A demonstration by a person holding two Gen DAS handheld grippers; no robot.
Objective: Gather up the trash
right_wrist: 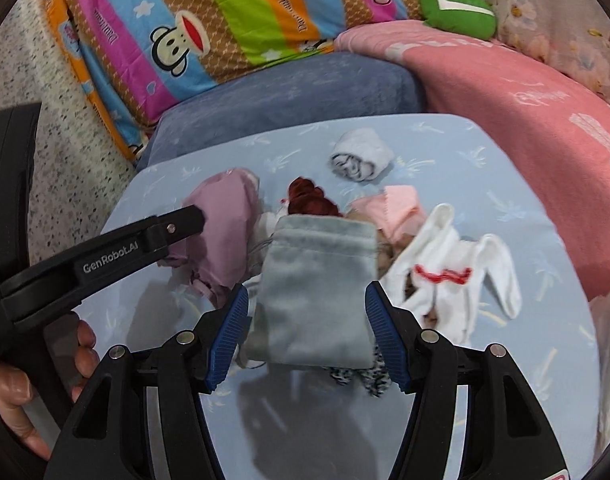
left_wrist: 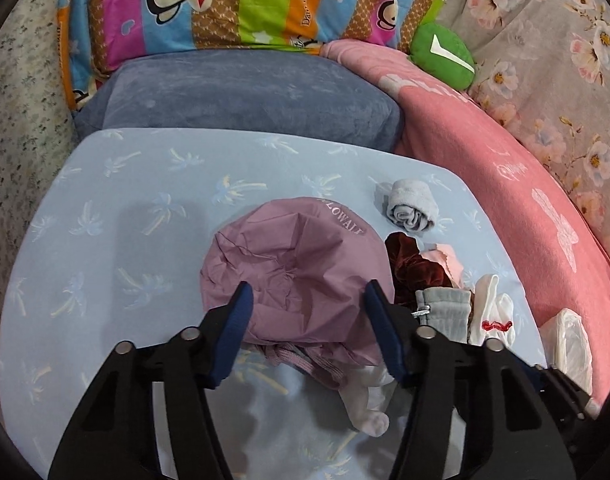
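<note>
A crumpled mauve drawstring pouch (left_wrist: 289, 256) lies on the pale blue palm-print surface (left_wrist: 105, 208). My left gripper (left_wrist: 309, 292) has its blue pads pressed into the puckered fabric on both sides. In the right wrist view one of its black fingers (right_wrist: 185, 220) lies against that pouch (right_wrist: 225, 216). My right gripper (right_wrist: 306, 300) hangs open just over a grey velvet pouch (right_wrist: 317, 280), which shows between its pads. Around it lie a dark red scrunchie (right_wrist: 309, 200), pink cloth (right_wrist: 397, 204), a white sock with red trim (right_wrist: 457, 268) and a rolled grey sock (right_wrist: 361, 156).
A blue-grey cushion (left_wrist: 241, 96), a striped monkey-print pillow (left_wrist: 209, 4), a pink blanket (left_wrist: 485, 168) and a green plush (left_wrist: 441, 56) ring the far side. A white plastic bag (left_wrist: 569, 344) lies at the right edge. A hand (right_wrist: 13, 396) holds the left gripper.
</note>
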